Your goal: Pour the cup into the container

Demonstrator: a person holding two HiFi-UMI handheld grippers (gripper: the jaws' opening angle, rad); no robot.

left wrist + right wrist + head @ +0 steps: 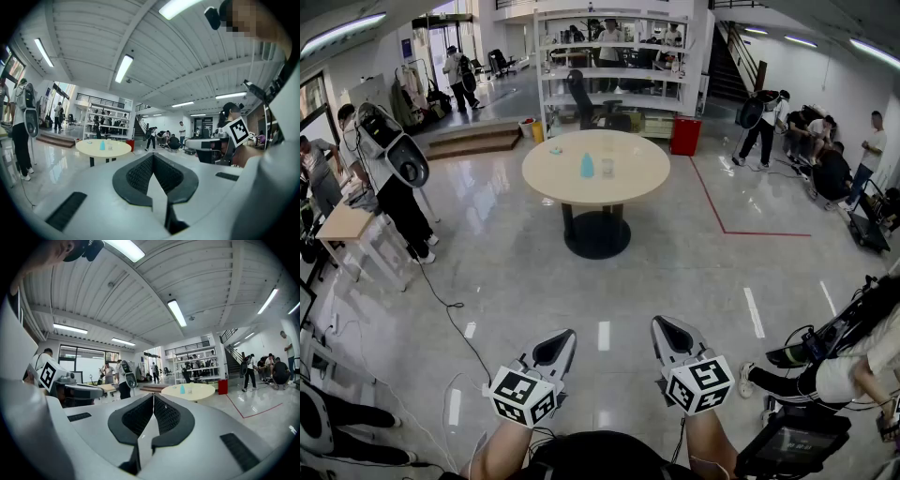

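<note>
Nearest, the left gripper (563, 339) and the right gripper (667, 330) both have jaws pressed together on nothing. Well ahead, on the round table (637, 178), a blue cup (587, 166) stands just left of a clear container (607, 168). Pouring is not begun; the next move seems to call for walking closer and opening one gripper.

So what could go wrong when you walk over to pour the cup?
You might trip on the cable lying on the floor before the table. The blue cup stands right beside the clear container, so reaching for one could knock the other over.
</note>
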